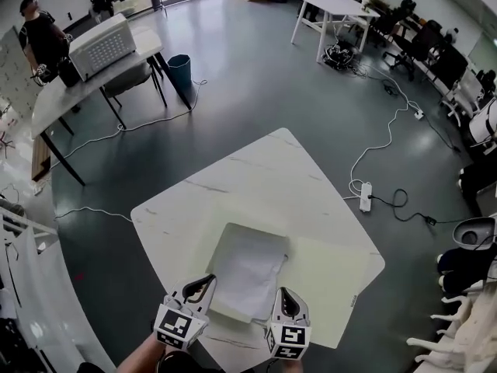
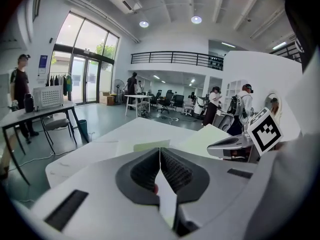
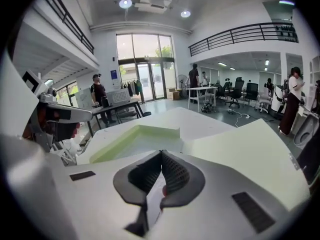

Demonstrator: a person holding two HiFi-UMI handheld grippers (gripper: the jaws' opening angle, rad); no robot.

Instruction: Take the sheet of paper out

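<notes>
A white sheet of paper [image 1: 250, 270] lies over a shallow pale-green box [image 1: 220, 249] on the white table [image 1: 256, 177]. My left gripper [image 1: 205, 284] is shut on the sheet's near left edge, and the paper [image 2: 168, 204] shows pinched between its dark pads [image 2: 174, 170]. On the near right edge my right gripper [image 1: 284, 297] is also shut, with a strip of paper [image 3: 152, 200] running down from its closed jaws. The box [image 3: 135, 139] appears just ahead in the right gripper view.
The box's flat pale-green lid [image 1: 330, 282] lies to the right of the box. A power strip and cables [image 1: 365, 196] trail on the floor to the right. A desk with a white appliance [image 1: 101, 45] and a person stand far left. White railing [image 1: 31, 286] runs along the near left.
</notes>
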